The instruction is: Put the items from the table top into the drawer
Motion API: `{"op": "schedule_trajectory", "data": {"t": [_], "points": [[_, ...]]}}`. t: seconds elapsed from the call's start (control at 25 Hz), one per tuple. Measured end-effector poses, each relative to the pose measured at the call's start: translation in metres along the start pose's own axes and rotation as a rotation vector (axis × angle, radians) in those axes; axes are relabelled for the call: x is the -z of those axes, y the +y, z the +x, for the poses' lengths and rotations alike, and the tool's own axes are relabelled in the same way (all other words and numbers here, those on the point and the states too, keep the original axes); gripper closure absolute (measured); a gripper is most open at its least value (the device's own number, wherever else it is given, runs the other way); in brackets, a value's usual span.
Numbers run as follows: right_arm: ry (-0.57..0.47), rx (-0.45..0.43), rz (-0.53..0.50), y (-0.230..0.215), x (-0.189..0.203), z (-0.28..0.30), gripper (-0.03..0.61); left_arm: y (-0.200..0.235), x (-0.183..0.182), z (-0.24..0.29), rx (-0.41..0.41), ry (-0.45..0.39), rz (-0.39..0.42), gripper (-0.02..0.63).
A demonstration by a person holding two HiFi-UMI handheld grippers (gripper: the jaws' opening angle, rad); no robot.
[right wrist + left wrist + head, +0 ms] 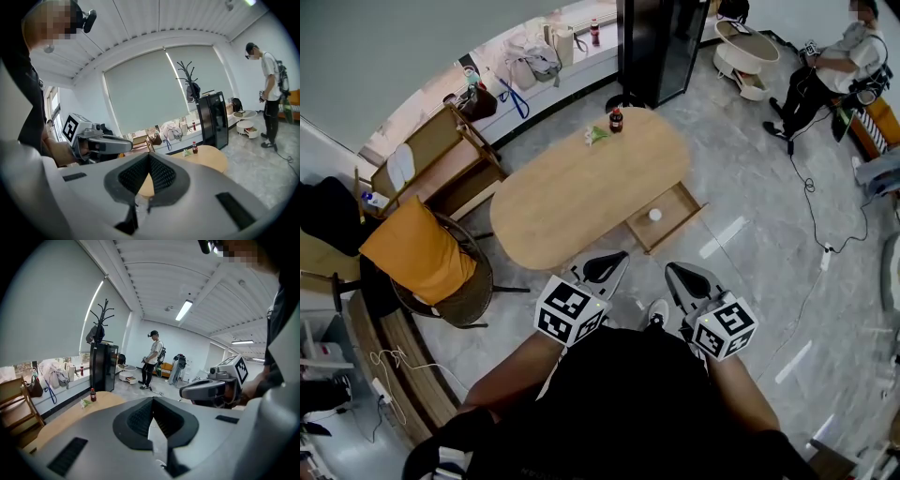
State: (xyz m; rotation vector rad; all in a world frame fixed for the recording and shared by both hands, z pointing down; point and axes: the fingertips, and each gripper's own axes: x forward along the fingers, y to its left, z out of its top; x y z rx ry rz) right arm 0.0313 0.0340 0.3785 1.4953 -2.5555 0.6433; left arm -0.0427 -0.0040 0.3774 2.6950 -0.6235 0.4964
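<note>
The person holds both arms forward at waist height, side by side. In the head view, the left tongs (611, 261) point towards 1 o'clock and the right tongs (677, 272) towards 11 o'clock, so their tips lean in but stay apart. Each one's marker cube (570, 312) sits at its rear, over the hand. The bare left forearm (511, 370) and right forearm (741, 389) run back to the body. Both gripper views show the jaws closed together with nothing between them.

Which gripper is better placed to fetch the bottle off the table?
Left, marginally: the left gripper lines up with the bottle across the table, while the right gripper hangs beside the open drawer. Both are shut, empty and far away.
</note>
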Motion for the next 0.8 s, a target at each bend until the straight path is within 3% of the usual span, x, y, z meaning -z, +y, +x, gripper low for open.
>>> {"op": "schedule_trajectory", "data": {"t": [0.8], "points": [[0.016, -0.001, -0.023, 0.0013, -0.0041, 0.0, 0.577, 0.0034, -0.0071, -0.004, -0.003, -0.009, 0.023, 0.612]]}}
